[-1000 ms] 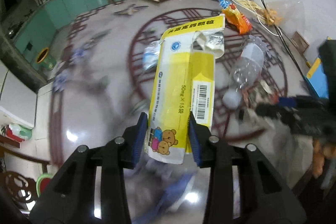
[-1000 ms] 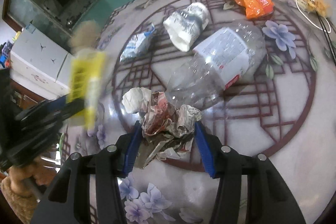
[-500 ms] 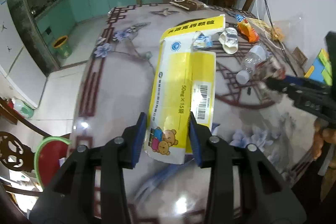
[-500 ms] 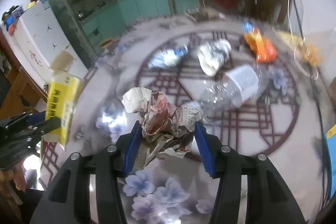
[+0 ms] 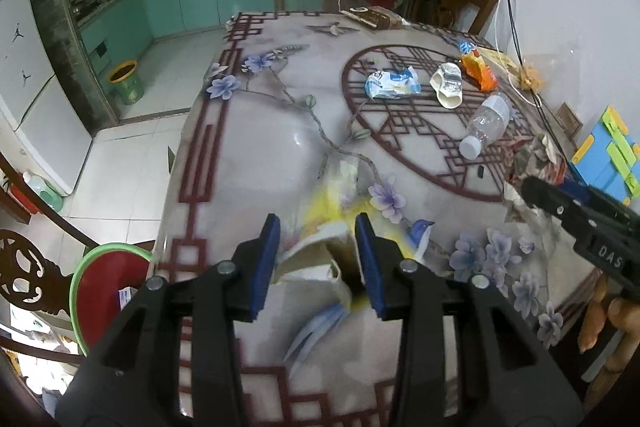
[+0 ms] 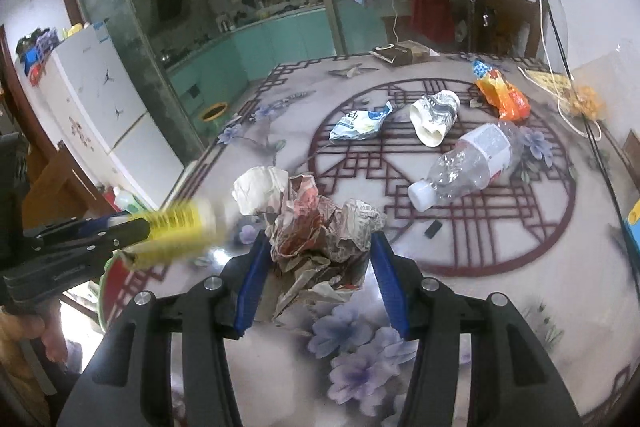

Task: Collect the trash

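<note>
**Both tools loaded above the desk; loose trash seen at upper right**

Left tool: a yellow and white box is seen between the blue pads at lower centre of the left view. The box is blurred and tilted, so whether the pads press on it cannot be told. In the right view the same box appears as a yellow smear at the tip of the left tool, at the left edge of the frame.

Right tool: a crumpled paper wad is held between the pads at centre frame, with the jaws closed against both its sides. In the left view the wad is seen at the right edge, at the tip of the right tool.

Desk: a patterned top with flowers and a dark red lattice ring is noted. Inside the ring, at upper right of both views, lie a blue and white wrapper, a crushed paper cup just beside it, an orange snack bag further right, and a clear plastic bottle on its side with its white cap toward the camera.

Floor: a red basin with a green rim is seen at lower left of the left view, beside the desk edge.
</note>
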